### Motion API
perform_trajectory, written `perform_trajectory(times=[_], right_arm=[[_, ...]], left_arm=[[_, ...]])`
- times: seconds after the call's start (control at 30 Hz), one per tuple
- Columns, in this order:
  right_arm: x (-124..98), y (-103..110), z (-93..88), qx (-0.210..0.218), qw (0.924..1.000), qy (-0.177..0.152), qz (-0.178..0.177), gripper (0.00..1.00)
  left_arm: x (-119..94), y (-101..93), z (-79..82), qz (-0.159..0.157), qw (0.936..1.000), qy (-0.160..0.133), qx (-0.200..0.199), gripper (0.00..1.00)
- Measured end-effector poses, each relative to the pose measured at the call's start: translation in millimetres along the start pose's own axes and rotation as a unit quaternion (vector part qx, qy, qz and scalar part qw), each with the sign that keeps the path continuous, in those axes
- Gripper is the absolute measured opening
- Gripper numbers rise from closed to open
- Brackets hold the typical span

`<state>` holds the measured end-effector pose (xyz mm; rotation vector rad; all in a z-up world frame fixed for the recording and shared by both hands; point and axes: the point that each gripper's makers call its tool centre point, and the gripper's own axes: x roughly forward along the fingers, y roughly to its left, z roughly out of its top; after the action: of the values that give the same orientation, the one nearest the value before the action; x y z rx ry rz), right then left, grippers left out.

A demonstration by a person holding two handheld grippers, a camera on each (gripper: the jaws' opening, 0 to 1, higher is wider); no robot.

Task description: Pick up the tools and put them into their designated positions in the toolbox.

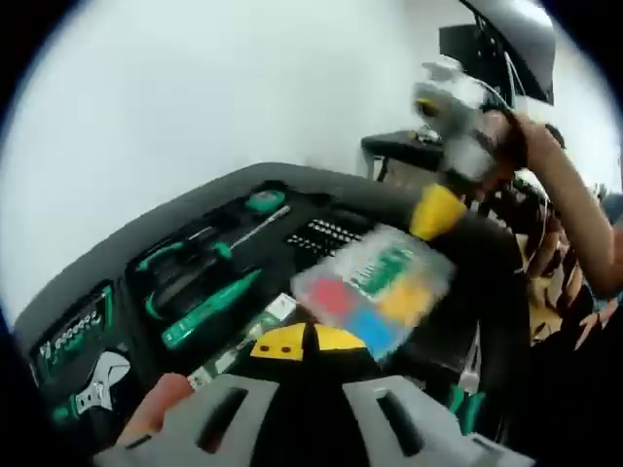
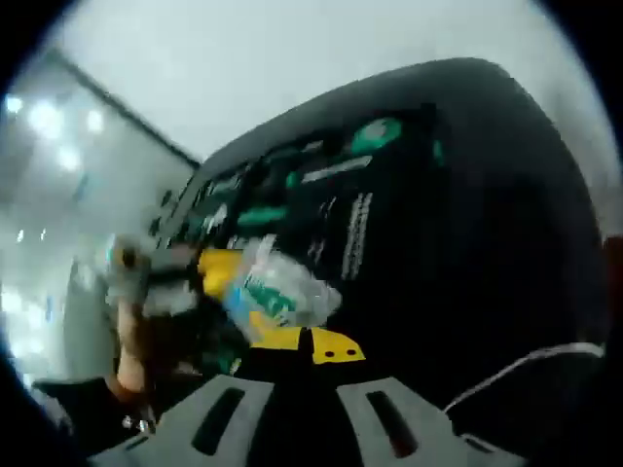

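Clear plastic parts box is held by the right gripper above the open toolbox; left jaw state cannot be told.

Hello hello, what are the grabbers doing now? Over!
Both grippers at a clear plastic parts box, grip unclear. Toolbox open, screwdrivers and wrench seated. Nothing blocking.

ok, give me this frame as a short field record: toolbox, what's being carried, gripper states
toolbox: black case, lid open, green-handled screwdrivers and adjustable wrench seated in slots
carried item: clear plastic box of coloured small parts, blurred with motion
held by: the other gripper's yellow jaw tip touches its upper edge; grip not clear
left gripper: jaws apart, empty
right gripper: box just ahead of the jaws
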<state>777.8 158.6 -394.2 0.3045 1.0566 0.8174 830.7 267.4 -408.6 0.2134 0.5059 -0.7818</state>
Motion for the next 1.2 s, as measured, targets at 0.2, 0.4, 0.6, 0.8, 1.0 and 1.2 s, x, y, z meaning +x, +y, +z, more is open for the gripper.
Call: perform_trajectory(times=[0.2, 0.4, 0.6, 0.8, 1.0, 1.2], right_arm=[[-13.0, -19.9, 41.4, -0.128, 0.9731, -0.158, -0.109, 0.00], [11.0, -7.5, 1.5, -0.166, 0.9757, -0.125, -0.071, 0.00], [-6.9, -14.1, -34.0, -0.177, 0.9719, -0.075, -0.135, 0.00], [-44.9, -32.7, -31.6, -0.212, 0.9338, -0.137, -0.253, 0.00], [-51.0, -53.0, -34.7, -0.194, 0.9302, -0.165, -0.264, 0.00], [-44.6, -29.0, -26.3, -0.232, 0.9188, -0.210, -0.240, 0.00]], left_arm=[[3.3, -11.7, 9.7, -0.008, 0.9975, 0.031, 0.063, 0.06], [-44.2, -44.5, -24.7, -0.062, 0.9911, 0.055, 0.104, 0.08], [-10.1, -78.1, -11.3, -0.106, 0.9891, 0.035, 0.096, 0.10], [16.8, -121.9, -1.3, -0.122, 0.9758, 0.059, 0.172, 0.07], [7.8, -153.5, -8.0, -0.146, 0.9702, 0.063, 0.183, 0.07], [2.3, -144.1, -12.0, -0.124, 0.9672, 0.083, 0.206, 0.06]])
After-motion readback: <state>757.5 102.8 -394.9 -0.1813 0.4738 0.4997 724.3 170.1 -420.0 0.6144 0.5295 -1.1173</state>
